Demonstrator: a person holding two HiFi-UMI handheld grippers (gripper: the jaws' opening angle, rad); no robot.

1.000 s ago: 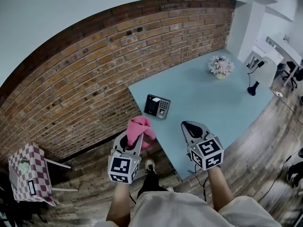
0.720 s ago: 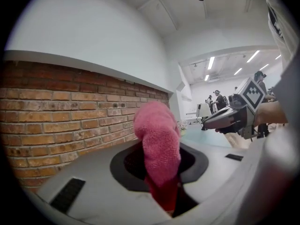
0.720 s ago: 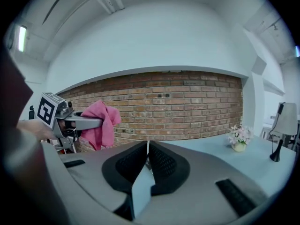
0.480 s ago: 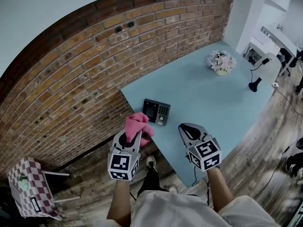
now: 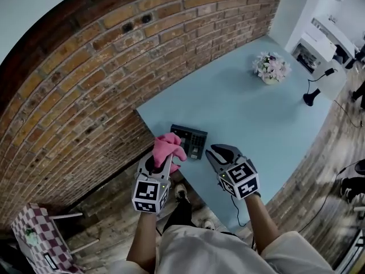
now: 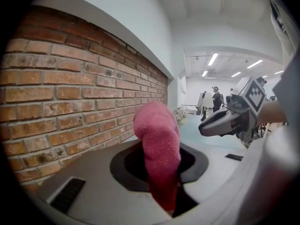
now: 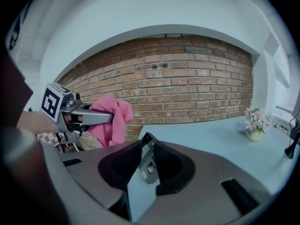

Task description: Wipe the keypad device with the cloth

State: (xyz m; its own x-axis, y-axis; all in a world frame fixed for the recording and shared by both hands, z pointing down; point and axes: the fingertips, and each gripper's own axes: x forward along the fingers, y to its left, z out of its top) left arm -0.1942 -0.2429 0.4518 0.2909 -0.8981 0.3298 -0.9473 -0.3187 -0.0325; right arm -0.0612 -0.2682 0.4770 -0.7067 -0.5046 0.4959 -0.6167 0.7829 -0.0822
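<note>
Pink cloth point(image 5: 167, 146), head view: bunched upright in the left hand-held gripper point(image 5: 163, 157), over the desk's near corner, just beside the keypad point(image 5: 190, 137).
Dark keypad, head view: lies flat on the pale-blue desk point(image 5: 256, 113), near the corner by the brick wall point(image 5: 85, 96). Whether the cloth touches it cannot be told.
Tip of right hand-held gripper point(image 5: 213, 150), head view: just right of the keypad, angled toward it.
Left jaws, left gripper view: pressed on the cloth point(image 6: 158, 146), which stands between them as a thick fold. The keypad is not seen here.
Right jaws, right gripper view: spread, having just been opening, with nothing pinched. The keypad point(image 7: 147, 163) shows obliquely in the gap. Whether it is already between the pads or just ahead cannot be told.
Step in hand (judged): approach; wiping not yet begun.
Doing it well (judged): seat the right jaws on the keypad's sides first, since a light device would likely slide on the smooth desk. Then lay the fold's broad face flat on keys and screen and stroke away from the desk edge. Keep the hard jaw tips off the surface.
Risk (judged): nudging the keypad off the near corner.
</note>
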